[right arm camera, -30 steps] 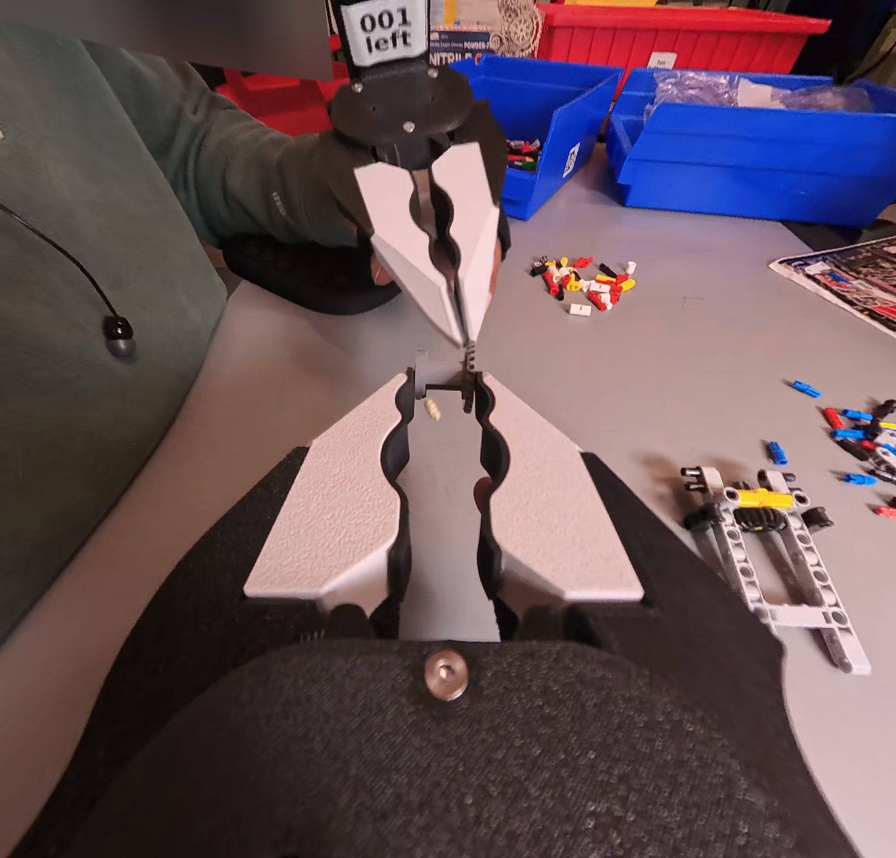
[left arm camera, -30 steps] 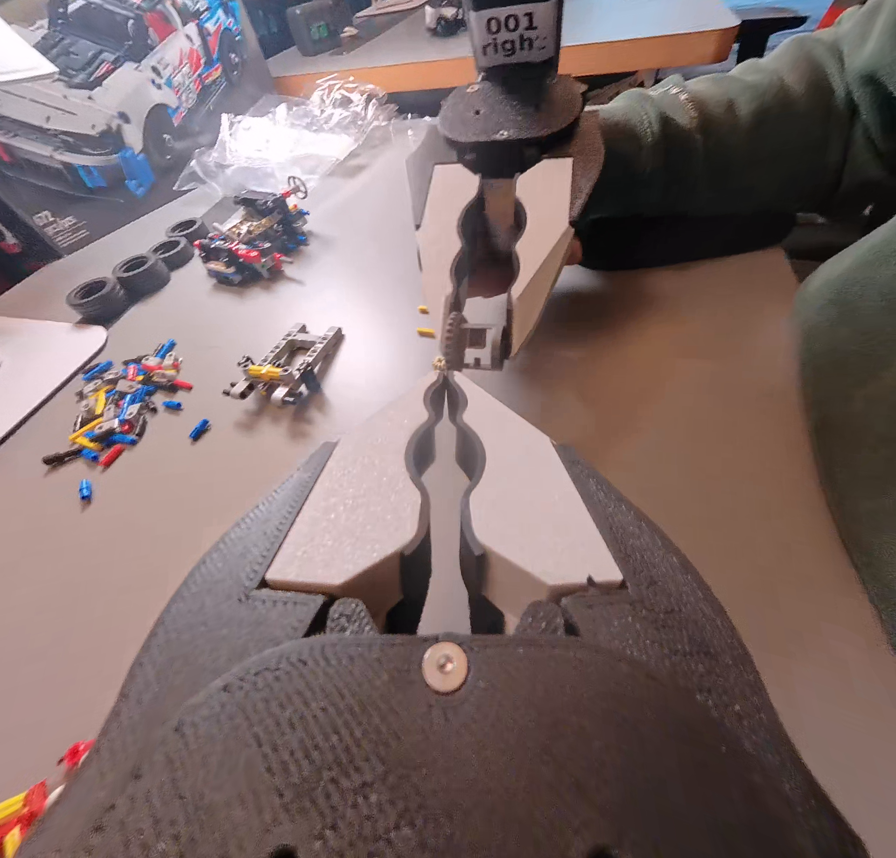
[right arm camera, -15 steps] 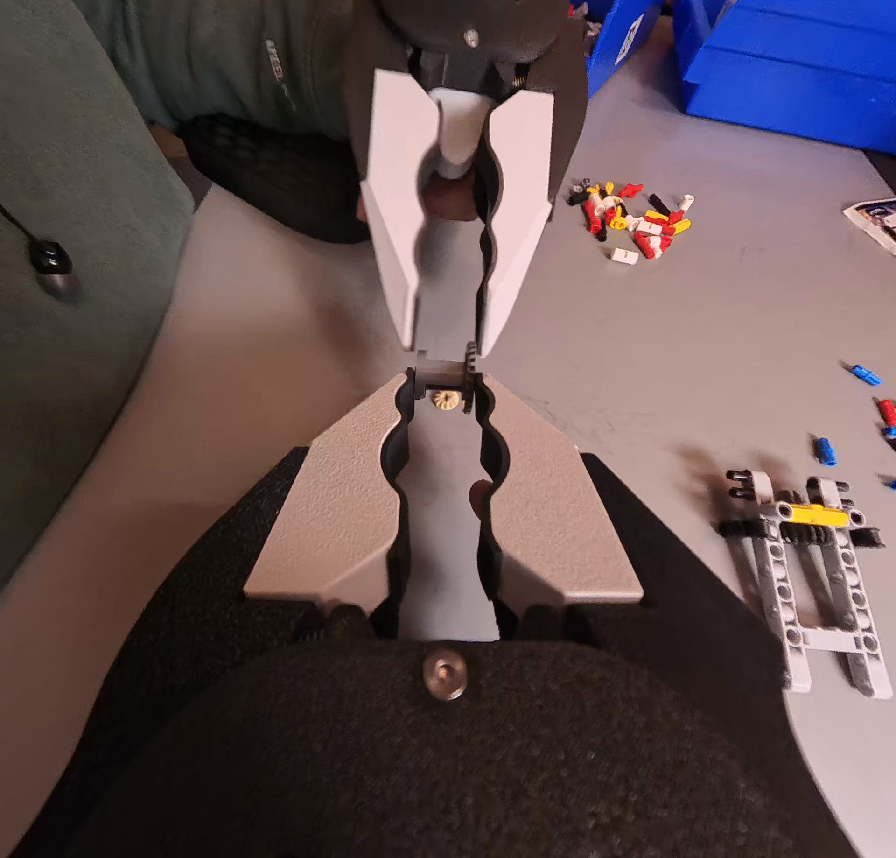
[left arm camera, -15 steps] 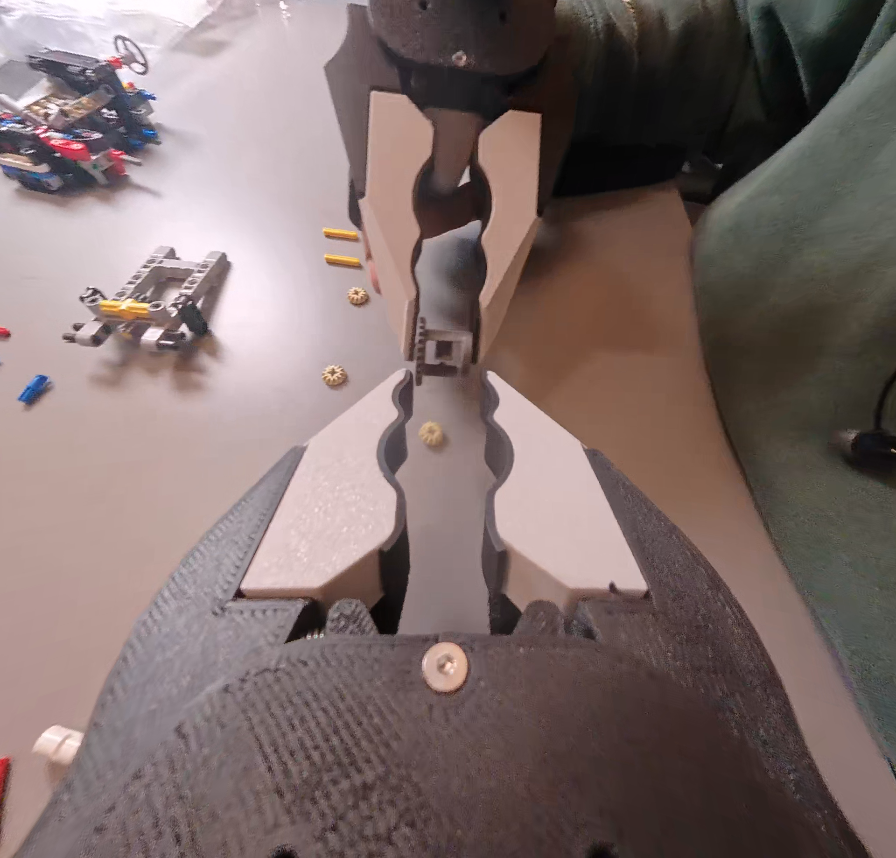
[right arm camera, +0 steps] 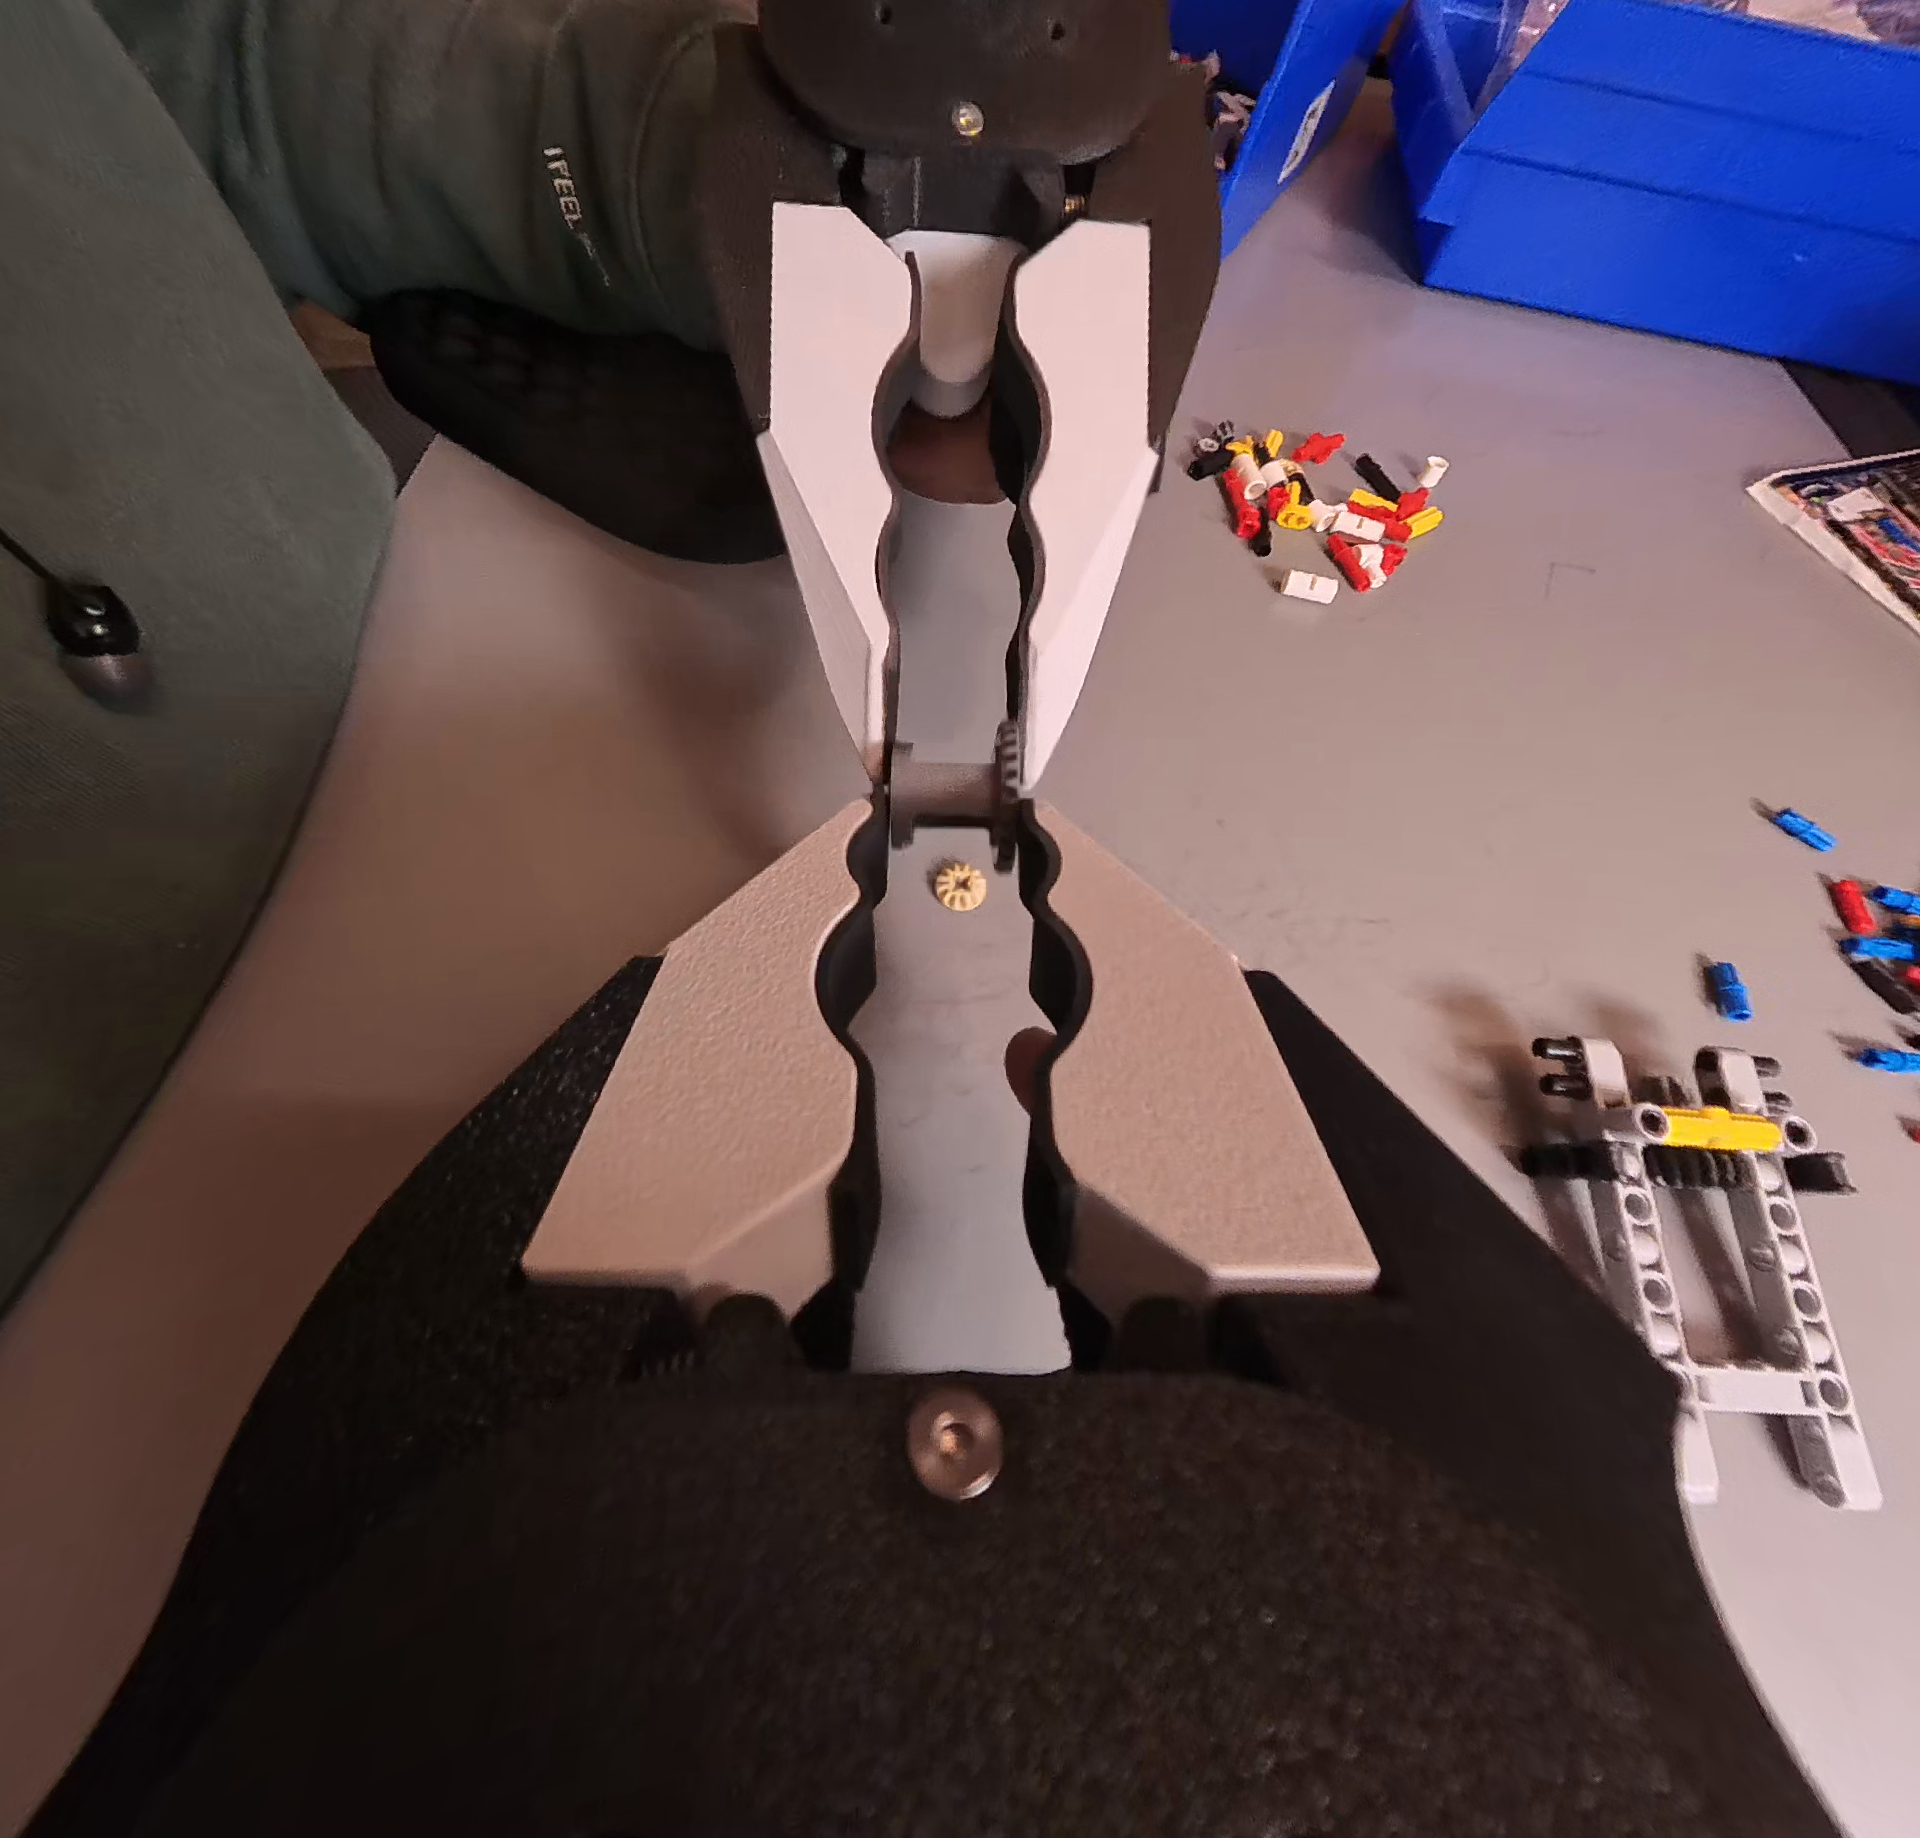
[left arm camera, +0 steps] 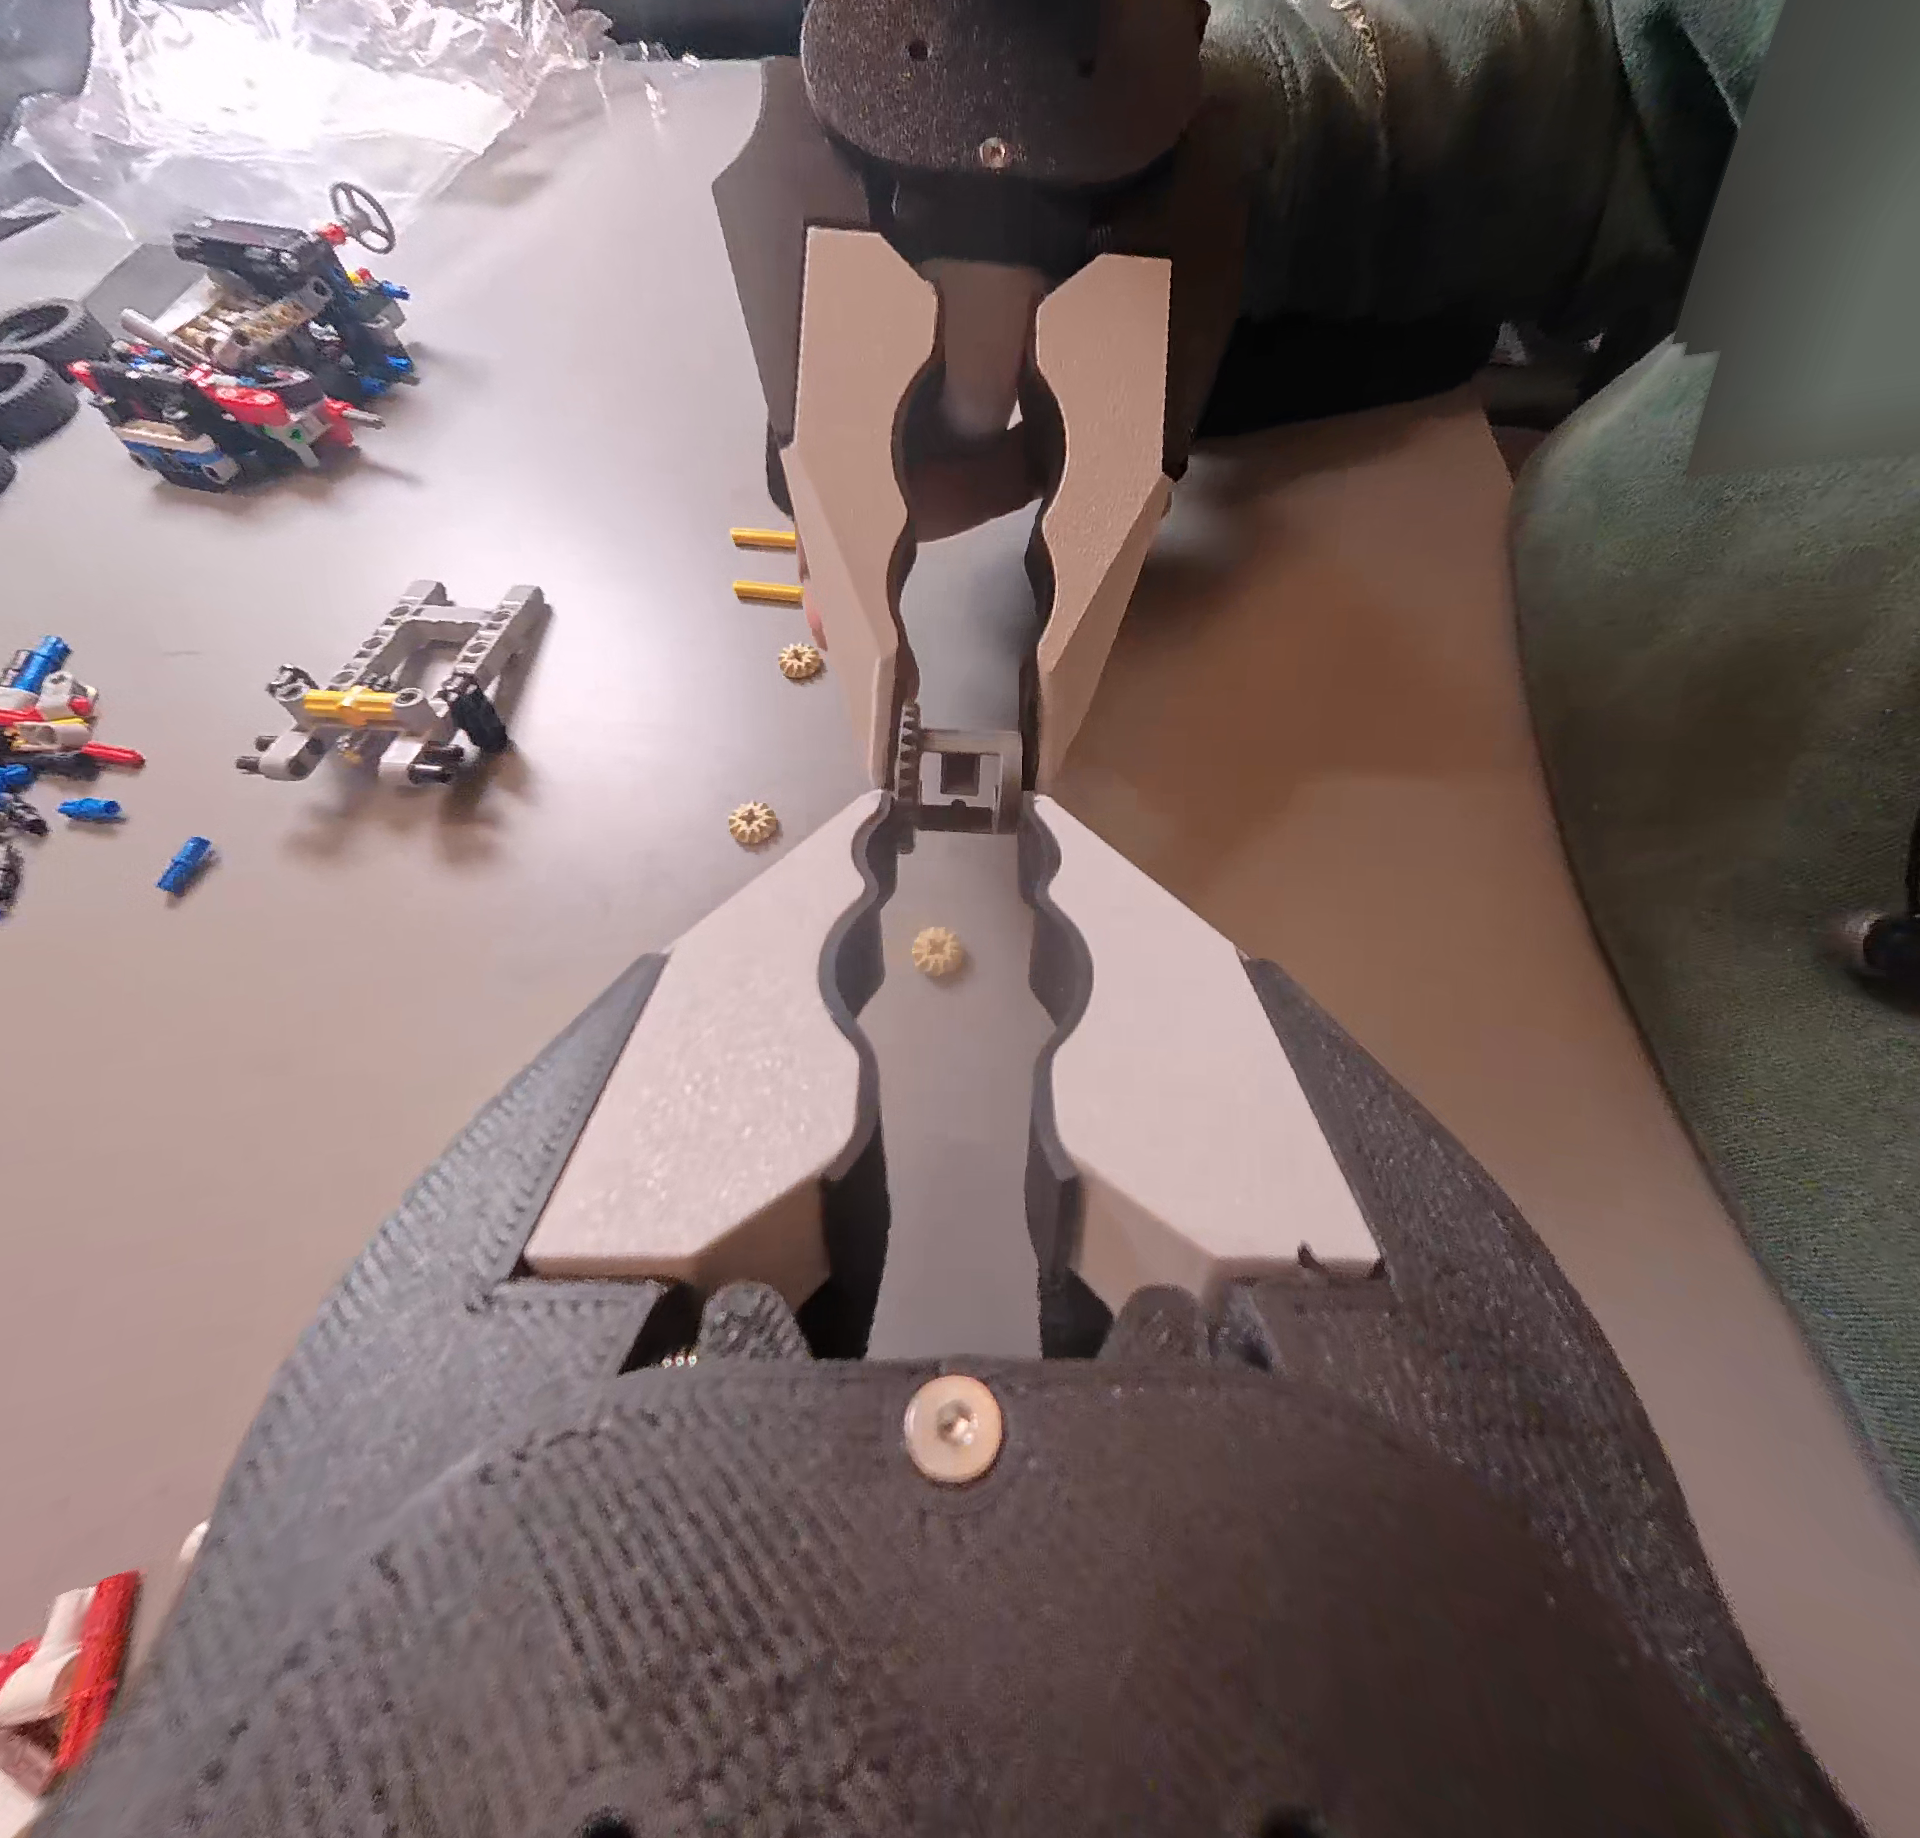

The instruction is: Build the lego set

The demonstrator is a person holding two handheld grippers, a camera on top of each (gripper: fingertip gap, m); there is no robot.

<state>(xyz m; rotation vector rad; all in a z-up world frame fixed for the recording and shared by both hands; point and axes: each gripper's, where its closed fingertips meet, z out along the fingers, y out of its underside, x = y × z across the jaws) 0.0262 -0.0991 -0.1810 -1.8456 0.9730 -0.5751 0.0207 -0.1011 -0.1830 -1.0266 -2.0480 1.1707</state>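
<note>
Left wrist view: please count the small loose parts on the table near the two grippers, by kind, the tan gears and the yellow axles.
Tan gears: 3
Yellow axles: 2
Total: 5

Grey geared block between both tongs' tips

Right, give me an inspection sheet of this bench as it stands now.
Surface: grey table, bare in front of the person.
Job's things: small grey gear block held between both grippers; tan gear loose on the table beneath; grey frame; part-built car.
Clutter: small-parts pile, plastic bags, tyres.
Grippers: left gripper part open at the block; right gripper shut on it.
Cables: black lead on the sleeve.
Surroundings: blue bins.
</note>
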